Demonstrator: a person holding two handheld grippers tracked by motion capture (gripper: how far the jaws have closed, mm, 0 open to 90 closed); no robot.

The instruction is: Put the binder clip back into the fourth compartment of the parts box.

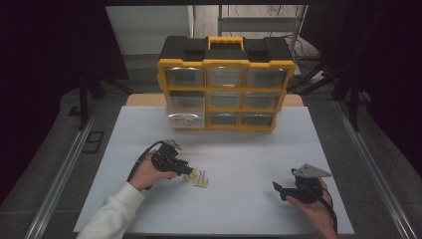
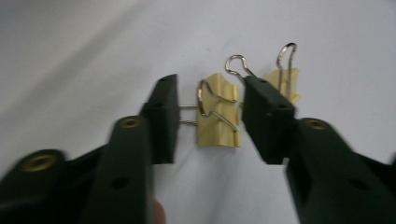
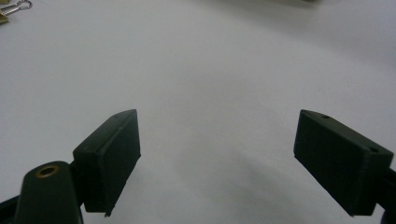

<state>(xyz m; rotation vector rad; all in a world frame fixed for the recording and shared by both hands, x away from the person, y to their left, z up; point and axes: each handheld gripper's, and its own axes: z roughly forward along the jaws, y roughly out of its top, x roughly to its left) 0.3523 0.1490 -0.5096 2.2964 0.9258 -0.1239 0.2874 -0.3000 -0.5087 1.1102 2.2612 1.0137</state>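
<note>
Seemingly nothing had been gripped yet: the left gripper (image 2: 210, 116) was spread around a yellow binder clip (image 2: 218, 112) on the table (image 1: 239, 159); the right gripper (image 3: 217, 158) was held wide, empty.

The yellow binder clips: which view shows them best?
The left gripper view: one binder clip lies large between the open jaws, another just behind. The high view shows them small beside the left gripper; the right gripper view catches one at its corner.

Drawer organizer (image 1: 226, 84) behind binder clips (image 1: 197, 178) on table (image 1: 239, 154), clips left of centre
</note>
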